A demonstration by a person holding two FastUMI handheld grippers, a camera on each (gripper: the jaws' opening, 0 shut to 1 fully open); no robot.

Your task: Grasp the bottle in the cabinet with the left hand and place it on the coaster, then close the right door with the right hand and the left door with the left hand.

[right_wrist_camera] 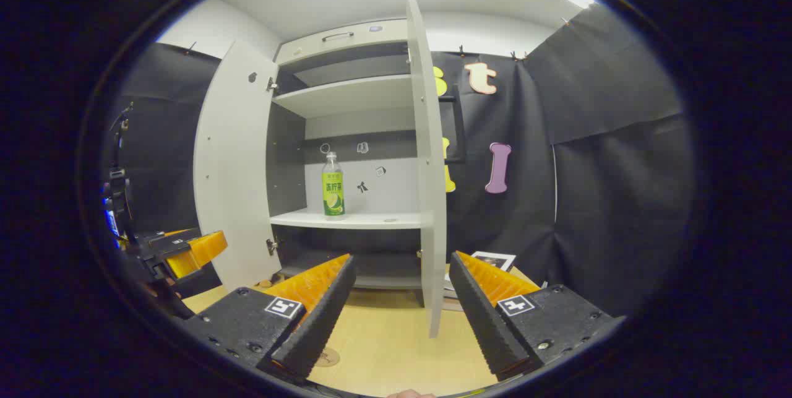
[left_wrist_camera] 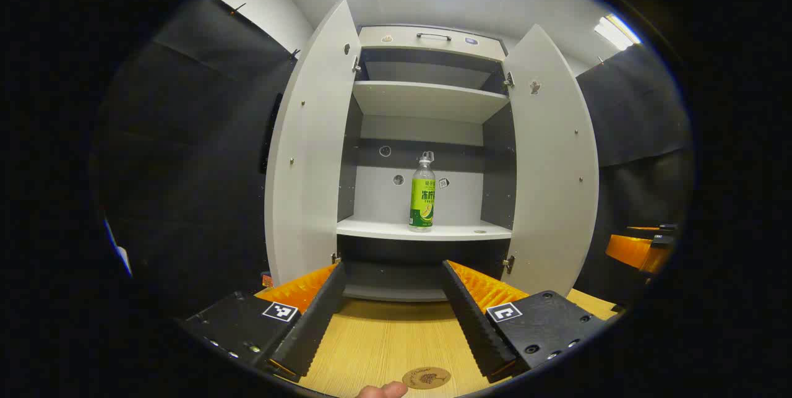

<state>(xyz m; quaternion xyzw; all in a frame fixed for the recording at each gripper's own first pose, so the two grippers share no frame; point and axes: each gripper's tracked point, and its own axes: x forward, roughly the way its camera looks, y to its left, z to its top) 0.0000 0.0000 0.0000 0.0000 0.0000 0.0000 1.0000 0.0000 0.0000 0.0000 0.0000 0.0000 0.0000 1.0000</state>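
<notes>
A clear bottle with a green label (left_wrist_camera: 422,196) stands upright on the cabinet's lower shelf (left_wrist_camera: 424,231), with both doors swung wide: the left door (left_wrist_camera: 307,150) and the right door (left_wrist_camera: 550,163). My left gripper (left_wrist_camera: 392,274) is open, low over the wooden table, well short of the shelf. A round cork coaster (left_wrist_camera: 426,377) lies on the table just below it. In the right gripper view the bottle (right_wrist_camera: 333,186) shows past the right door's edge (right_wrist_camera: 428,163). My right gripper (right_wrist_camera: 402,265) is open and holds nothing; the left gripper (right_wrist_camera: 185,249) sits off to its left.
The wooden table (left_wrist_camera: 383,342) runs up to the cabinet's base. An upper shelf (left_wrist_camera: 427,99) and a top drawer with a handle (left_wrist_camera: 433,35) sit above. A paper card (right_wrist_camera: 492,260) lies on the table right of the cabinet. Black cloth walls close in both sides.
</notes>
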